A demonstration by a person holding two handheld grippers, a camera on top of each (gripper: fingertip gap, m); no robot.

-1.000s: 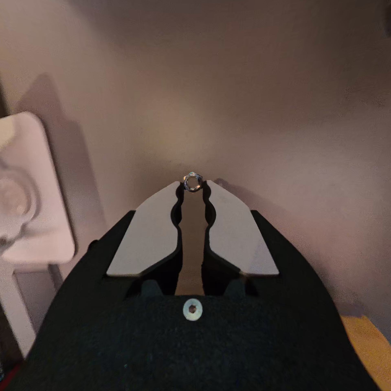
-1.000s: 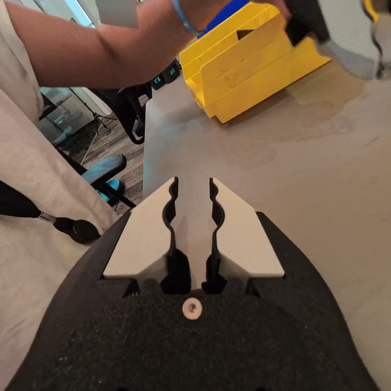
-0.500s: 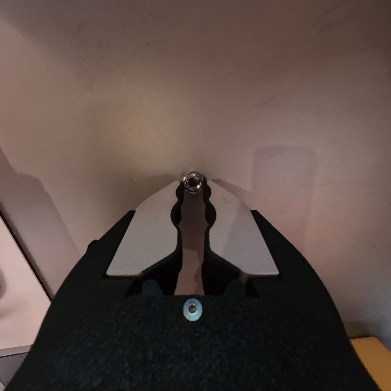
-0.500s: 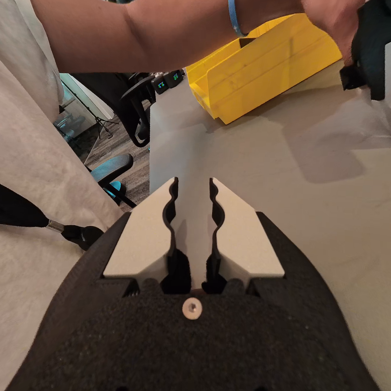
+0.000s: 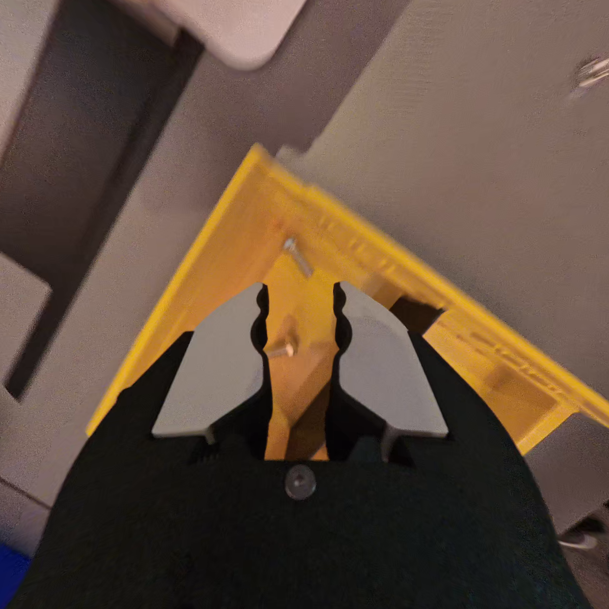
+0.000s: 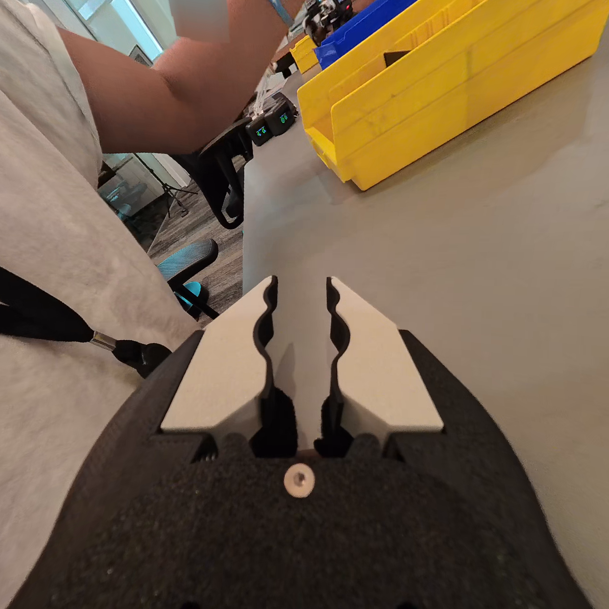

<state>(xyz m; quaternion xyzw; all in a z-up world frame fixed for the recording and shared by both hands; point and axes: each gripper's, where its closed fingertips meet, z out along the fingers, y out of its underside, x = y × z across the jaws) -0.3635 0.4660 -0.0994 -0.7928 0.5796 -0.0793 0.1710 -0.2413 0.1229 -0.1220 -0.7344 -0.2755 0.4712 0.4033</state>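
Observation:
In the left wrist view my left gripper (image 5: 298,286) hangs open over the corner of a yellow bin (image 5: 211,280). Nothing is pressed between its pads. A silver bolt (image 5: 298,257) lies in the bin's corner just beyond the fingertips. A second small metal piece (image 5: 281,351) shows blurred between the fingers, down in the bin, touching neither pad. In the right wrist view my right gripper (image 6: 301,283) is open and empty, low over the grey table (image 6: 461,296), with the yellow bin (image 6: 428,108) farther off at the upper right.
A blue bin (image 6: 356,26) sits behind the yellow one. The person's arm (image 6: 171,99) reaches across the upper left. An office chair (image 6: 188,260) stands beyond the table's left edge. A small metal thing (image 5: 593,74) lies on the table, a white object (image 5: 230,29) at the top. The left gripper's tips are roughly 35 cm from the right gripper's. The silver bolt (image 5: 298,257) lies some 9 cm from my left tips, 35 cm from my right tips.
The left gripper was shut on a small silver hex-ended metal piece over the bare table. It has swung over the yellow bin and opened, and the piece has left the grasp. The right gripper stayed put.

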